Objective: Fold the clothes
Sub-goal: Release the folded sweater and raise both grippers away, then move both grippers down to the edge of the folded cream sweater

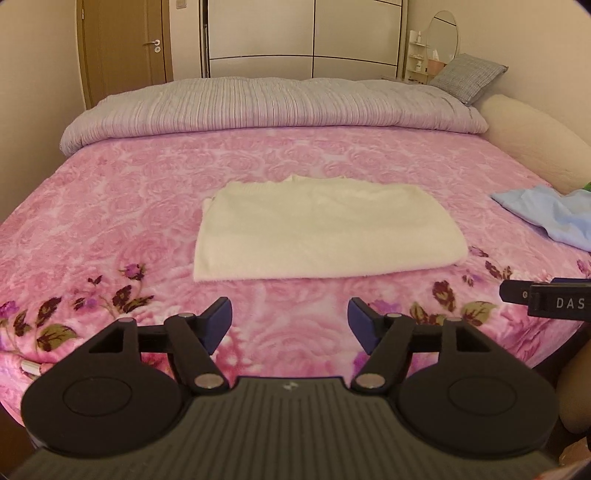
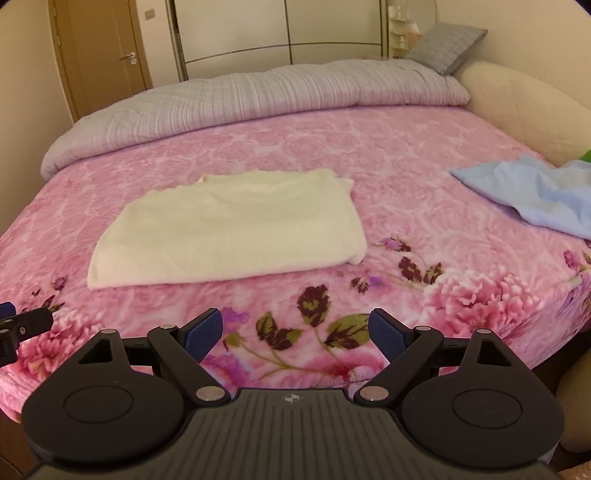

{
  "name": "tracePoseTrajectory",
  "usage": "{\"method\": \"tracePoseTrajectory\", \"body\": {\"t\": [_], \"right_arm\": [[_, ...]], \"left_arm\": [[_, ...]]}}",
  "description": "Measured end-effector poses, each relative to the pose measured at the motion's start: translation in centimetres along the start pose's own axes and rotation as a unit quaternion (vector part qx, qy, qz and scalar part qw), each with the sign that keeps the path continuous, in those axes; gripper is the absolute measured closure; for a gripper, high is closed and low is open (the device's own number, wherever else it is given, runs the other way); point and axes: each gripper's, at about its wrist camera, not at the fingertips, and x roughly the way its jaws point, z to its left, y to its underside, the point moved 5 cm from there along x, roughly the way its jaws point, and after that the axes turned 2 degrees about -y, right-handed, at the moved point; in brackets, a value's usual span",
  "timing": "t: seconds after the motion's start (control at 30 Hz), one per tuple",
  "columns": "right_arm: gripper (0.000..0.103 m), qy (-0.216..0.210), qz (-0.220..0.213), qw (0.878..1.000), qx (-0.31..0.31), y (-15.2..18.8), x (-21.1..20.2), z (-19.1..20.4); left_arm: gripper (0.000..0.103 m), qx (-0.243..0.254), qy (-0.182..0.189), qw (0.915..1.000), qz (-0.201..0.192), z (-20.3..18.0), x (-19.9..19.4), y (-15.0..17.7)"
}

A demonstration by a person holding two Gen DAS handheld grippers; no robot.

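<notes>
A bed covered by a pink plush blanket printed with roses (image 1: 147,192) fills both views. A rolled grey striped duvet (image 1: 273,107) is laid along its far edge, and one grey woven cushion (image 1: 469,75) is propped at the far right corner against a cream padded headboard (image 1: 528,133). A brown wooden door (image 1: 125,44), cream wardrobe panels (image 1: 303,33) and one round mirror (image 1: 443,33) are seen behind the bed.

Two garments are counted. One cream knitted garment, folded into a flat rectangle (image 1: 325,232), is positioned at the centre of the blanket. One light blue garment, crumpled and unfolded (image 2: 535,195), is located at the right, well apart from it.

The left tool (image 1: 290,323) and the right tool (image 2: 295,332) are both released, nothing being gripped, and both are held above the near edge of the bed.
</notes>
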Motion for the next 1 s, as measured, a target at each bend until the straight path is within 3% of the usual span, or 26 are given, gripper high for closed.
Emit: {"method": "tracePoseTrajectory", "body": {"t": [0.47, 1.0], "right_arm": [[0.013, 0.008, 0.016, 0.999, -0.028, 1.9, -0.6, 1.8], [0.013, 0.042, 0.044, 0.997, -0.054, 1.5, 2.4, 2.8]], "left_arm": [[0.031, -0.008, 0.002, 1.0, -0.003, 0.4, -1.2, 2.3], [0.029, -0.038, 0.02, 0.9986, 0.03, 2.7, 3.4, 3.0]]}}
